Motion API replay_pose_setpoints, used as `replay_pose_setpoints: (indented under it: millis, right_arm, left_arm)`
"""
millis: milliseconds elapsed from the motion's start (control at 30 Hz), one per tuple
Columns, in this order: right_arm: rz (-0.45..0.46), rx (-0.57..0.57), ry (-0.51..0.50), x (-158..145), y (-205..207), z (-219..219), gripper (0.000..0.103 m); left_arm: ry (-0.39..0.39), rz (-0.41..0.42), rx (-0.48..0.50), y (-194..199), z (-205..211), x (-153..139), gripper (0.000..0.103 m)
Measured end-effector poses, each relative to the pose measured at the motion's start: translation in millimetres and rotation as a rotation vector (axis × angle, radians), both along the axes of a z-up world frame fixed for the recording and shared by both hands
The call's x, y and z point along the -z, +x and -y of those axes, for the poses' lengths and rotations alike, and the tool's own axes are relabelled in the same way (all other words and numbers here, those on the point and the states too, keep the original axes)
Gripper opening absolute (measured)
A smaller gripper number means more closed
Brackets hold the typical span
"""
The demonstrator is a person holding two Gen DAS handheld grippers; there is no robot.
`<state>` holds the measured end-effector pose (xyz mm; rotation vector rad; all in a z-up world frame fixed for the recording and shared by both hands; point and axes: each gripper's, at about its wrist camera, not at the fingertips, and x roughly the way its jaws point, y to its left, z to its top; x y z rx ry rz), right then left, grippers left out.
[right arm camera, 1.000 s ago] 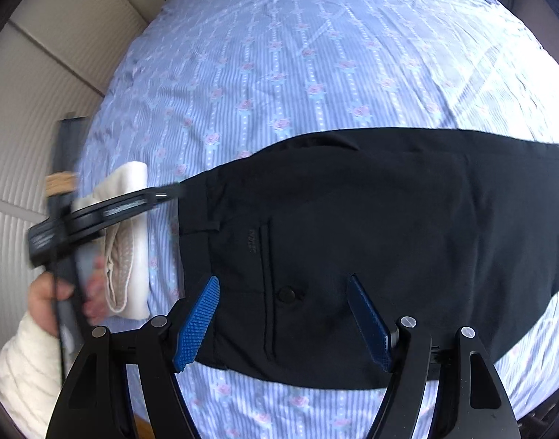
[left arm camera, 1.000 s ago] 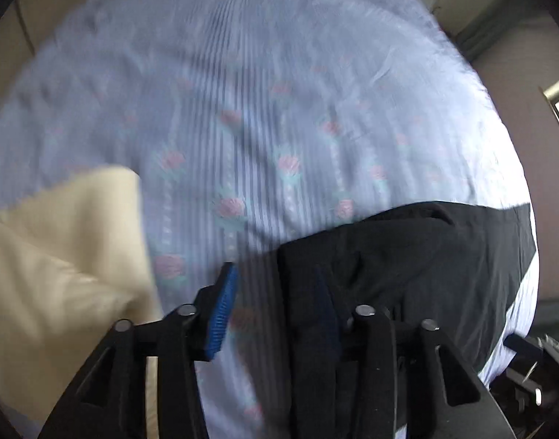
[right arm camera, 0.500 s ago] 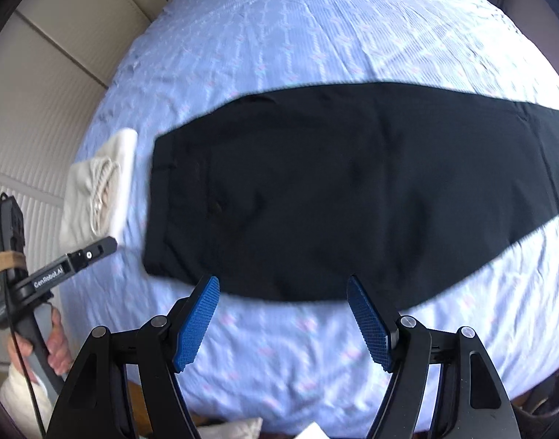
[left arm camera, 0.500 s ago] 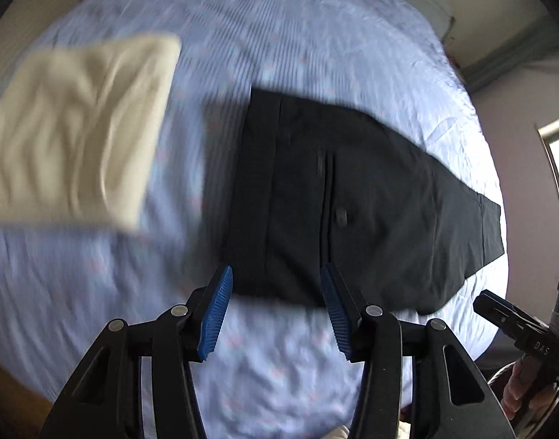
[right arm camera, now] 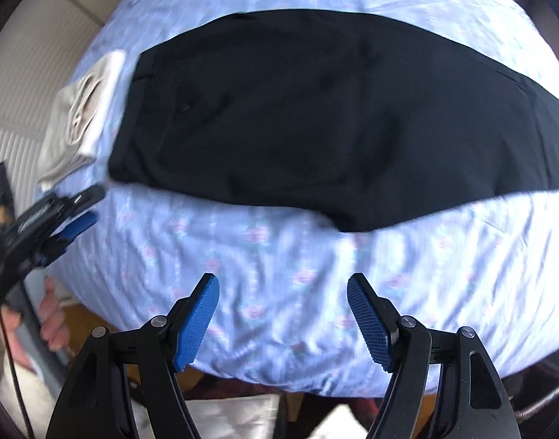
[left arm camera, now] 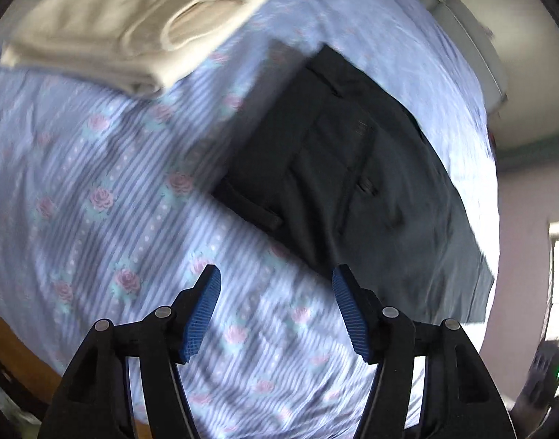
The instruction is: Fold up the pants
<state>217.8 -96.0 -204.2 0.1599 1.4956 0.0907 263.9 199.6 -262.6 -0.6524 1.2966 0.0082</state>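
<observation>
Left wrist view looks down at a bed with a blue striped, rose-printed sheet (left arm camera: 125,190). The black pants (left arm camera: 345,183) lie flat on it, waistband toward the folded cream garment (left arm camera: 133,25) that sits apart from them near the sheet's far left edge. The left gripper (left arm camera: 275,307) hangs over bare sheet just short of the pants' near edge; its blue-padded jaws have just been opening and nothing is between them.

From the right wrist view the pants (right arm camera: 316,120) stretch across the middle of the sheet (right arm camera: 279,274), waistband to the left, legs running off to the right. The cream garment (right arm camera: 81,113) lies just beside the waistband, by the left edge of the bed. The right gripper (right arm camera: 283,314) stands with its jaws spread wide over bare sheet near the bed's near edge, holding nothing. At the left side the other gripper (right arm camera: 59,219) shows, blurred, with a person's hand (right arm camera: 45,322) on its handle.
</observation>
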Motion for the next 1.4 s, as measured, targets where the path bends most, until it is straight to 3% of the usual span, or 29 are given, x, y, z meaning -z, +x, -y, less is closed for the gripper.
replay_pose_setpoints:
  millis: [133, 400, 467, 533, 600, 667, 767, 900, 967, 1033, 1100, 1167, 1267, 1400]
  right_arm:
    - [-0.012, -0.081, -0.013, 9, 17, -32, 0.074]
    - [-0.074, -0.076, -0.005, 28, 29, -53, 0.074]
    - [-0.100, -0.055, 0.005, 35, 28, -53, 0.074]
    - [-0.124, -0.031, 0.027, 40, 26, -52, 0.074]
    - [-0.135, -0.021, 0.038, 42, 25, -53, 0.074]
    - [-0.131, -0.030, 0.049, 39, 23, -55, 0.074]
    - [-0.103, -0.057, 0.069, 31, 19, -57, 0.074]
    - [-0.094, -0.043, 0.079, 29, 17, -49, 0.074]
    - [-0.086, -0.024, 0.065, 29, 17, -38, 0.074]
    - [-0.070, -0.008, 0.067, 28, 17, -24, 0.074]
    - [-0.050, -0.007, 0.068, 25, 14, -9, 0.074]
    - [-0.028, -0.016, 0.051, 24, 10, 2, 0.074]
    - [0.002, -0.049, 0.041, 24, 5, 23, 0.074]
    - [0.017, -0.084, 0.096, 31, 3, 48, 0.072]
  left_arm:
    - [-0.139, -0.043, -0.069, 16, -10, 34, 0.062]
    - [-0.316, -0.113, -0.161, 43, -8, 83, 0.061]
    - [-0.296, -0.147, -0.141, 52, -2, 87, 0.050]
    - [-0.275, -0.162, -0.110, 59, 1, 83, 0.029]
    - [-0.284, -0.135, -0.123, 59, -3, 68, 0.020]
    - [-0.287, -0.074, -0.147, 57, -8, 43, 0.019]
    - [-0.193, -0.012, -0.107, 64, -5, 20, 0.019]
    - [-0.102, -0.074, -0.056, 70, 8, 40, 0.021]
    - [-0.053, -0.086, -0.046, 67, 15, 38, 0.030]
    - [0.097, -0.099, -0.020, 62, 26, 24, 0.049]
    - [0.213, -0.068, 0.018, 53, 34, 5, 0.057]
    - [0.282, -0.044, 0.086, 41, 46, -12, 0.058]
    - [0.335, -0.026, 0.175, 16, 70, -29, 0.059]
    - [0.315, -0.030, 0.271, -18, 110, -36, 0.062]
